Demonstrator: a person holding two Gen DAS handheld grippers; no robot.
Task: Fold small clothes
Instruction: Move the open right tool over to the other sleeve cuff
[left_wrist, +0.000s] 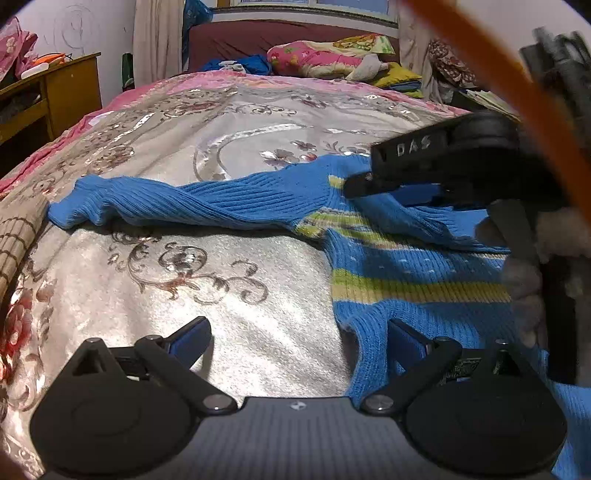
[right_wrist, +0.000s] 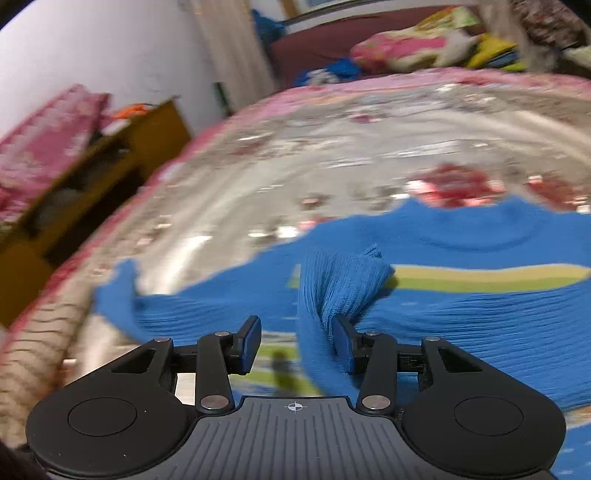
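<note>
A small blue knit sweater (left_wrist: 402, 258) with yellow-green stripes lies on the bed, one sleeve (left_wrist: 155, 201) stretched out to the left. My left gripper (left_wrist: 299, 339) is open, low over the bedspread at the sweater's lower left edge, its right finger (left_wrist: 406, 341) over the hem. The right gripper (left_wrist: 373, 182) shows from the side above the sweater's chest. In the right wrist view the sweater (right_wrist: 480, 314) fills the lower right, and my right gripper (right_wrist: 295, 345) is open with the other sleeve (right_wrist: 332, 291) draped against its right finger (right_wrist: 345, 345). That view is motion-blurred.
The bed has a shiny silver and pink floral bedspread (left_wrist: 236, 122). A wooden nightstand (left_wrist: 55, 92) stands to the left. Pillows and bundled clothes (left_wrist: 332, 57) lie at the far end. A woven mat (left_wrist: 18, 240) sits at the left bed edge.
</note>
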